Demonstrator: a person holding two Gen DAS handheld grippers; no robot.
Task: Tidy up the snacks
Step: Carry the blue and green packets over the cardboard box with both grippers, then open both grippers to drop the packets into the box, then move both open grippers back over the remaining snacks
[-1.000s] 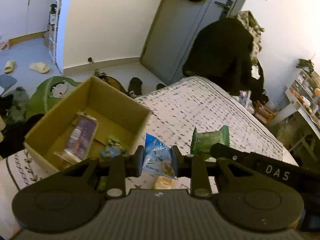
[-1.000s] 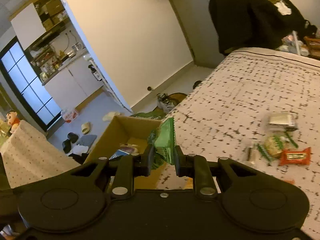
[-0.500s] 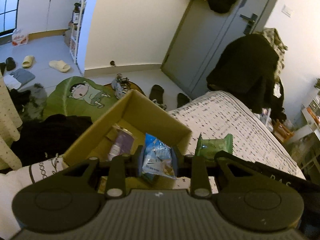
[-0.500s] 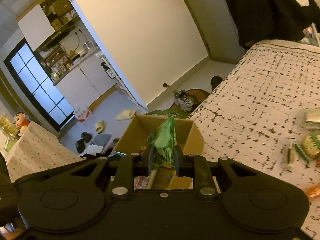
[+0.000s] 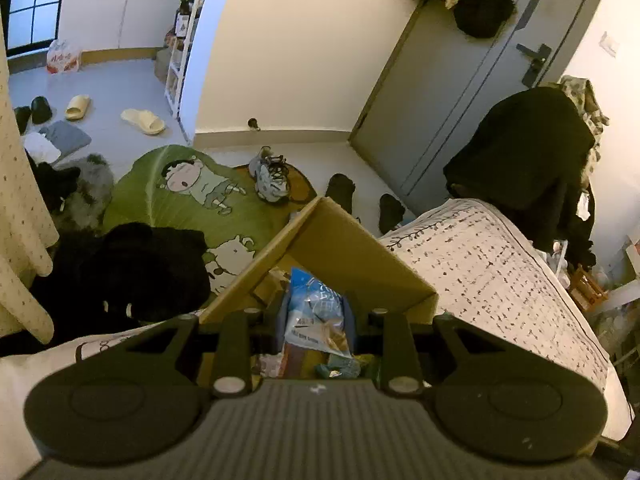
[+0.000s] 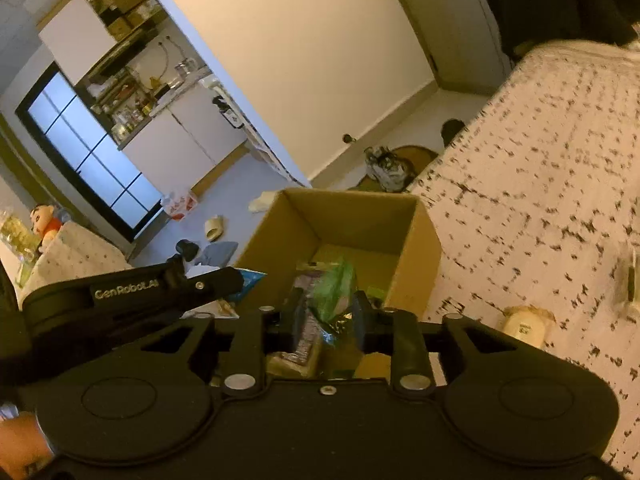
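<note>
Both tongs are positioned over the open cardboard box [image 5: 352, 256], which stands on the near-left part of the bed [image 5: 492, 276], beside its edge.

Left tongs [image 5: 316, 316]: the jaws stand narrow and clamp a blue snack packet [image 5: 316, 312] between the pads. The packet stands upright in the grip, above the box interior. Further wrappers lie on the box floor below it.

Right tongs [image 6: 326, 314]: the jaws are opening. A green snack packet [image 6: 332, 292] is between them; it leans on the left finger, and a gap shows between the packet and the right pad. The packet is over the box interior, near the right wall of the box [image 6: 416, 256]. A purple wrapper [image 6: 306, 322] lies on the box floor beneath it.

In the right wrist view, the left tongs enter from the left [image 6: 236, 280], with the blue packet at their tip above the left rim of the box.

A pale round snack [image 6: 524, 324] lies on the bed to the right of the box, apart from it. Shoes [image 5: 270, 174] and slippers [image 5: 144, 120] lie on the floor beyond the box.
</note>
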